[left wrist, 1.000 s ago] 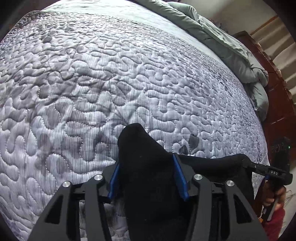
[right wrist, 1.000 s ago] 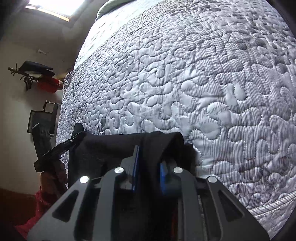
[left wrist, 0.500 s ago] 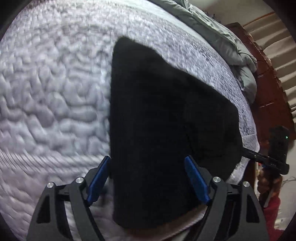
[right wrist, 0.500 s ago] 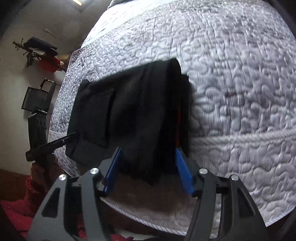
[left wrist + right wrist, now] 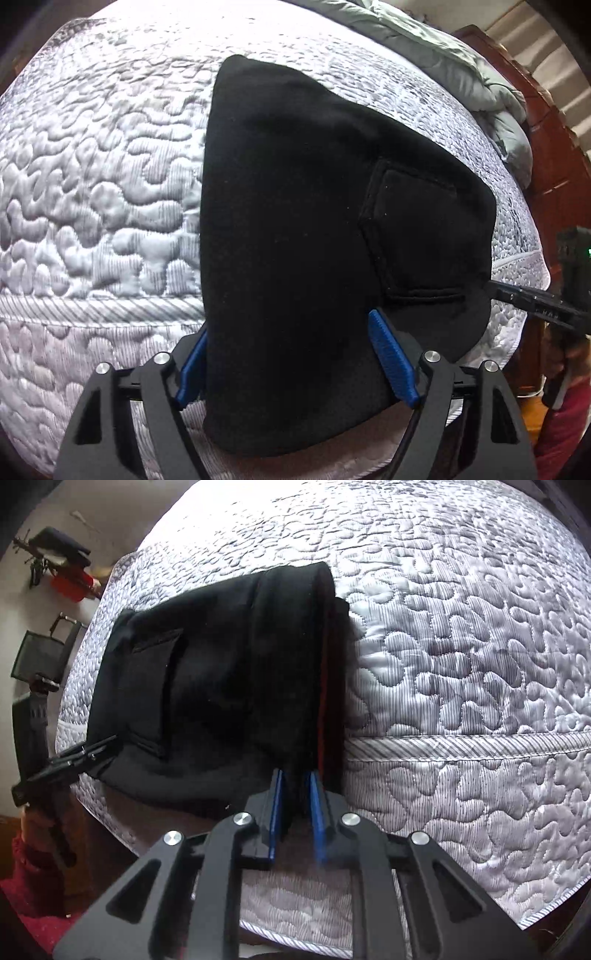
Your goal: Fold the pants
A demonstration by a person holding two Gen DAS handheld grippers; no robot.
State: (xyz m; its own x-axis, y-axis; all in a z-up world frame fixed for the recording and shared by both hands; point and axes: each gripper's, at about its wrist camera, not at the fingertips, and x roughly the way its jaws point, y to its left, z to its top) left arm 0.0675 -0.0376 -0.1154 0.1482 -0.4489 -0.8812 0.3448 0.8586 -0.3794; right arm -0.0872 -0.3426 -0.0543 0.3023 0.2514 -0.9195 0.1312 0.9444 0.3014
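The left gripper (image 5: 291, 363) has its blue-padded fingers (image 5: 391, 360) spread wide, one on each side of the pants (image 5: 295, 221), whose near edge hangs between them; neither pad visibly pinches the cloth. The right gripper (image 5: 295, 812) has its blue pads (image 5: 275, 805) drawn narrow, clamped on a dark fold at the right edge of the pants (image 5: 221, 686).

The pants are black, soft and matte, folded into a thick, roughly wedge-shaped bundle. They lie at the near edge of the mattress (image 5: 92, 166), with the lower part draping over its corded seam. A square patch pocket (image 5: 424, 229) faces up (its stitched outline is raised). In the right view, a thin red strip shows along the folded right edge.

A second ago both grippers were closed on bunched cloth close over the mattress. Half a second ago both stood open. Since then the left has stayed open, the right has closed again, and the pants have stayed spread on the bed.

The mattress is white-grey, quilted in winding, puffy loops, with a striped piping band along its edge. A rumpled grey duvet (image 5: 461, 74) lies at the far side, beside a reddish wooden headboard (image 5: 554, 147).
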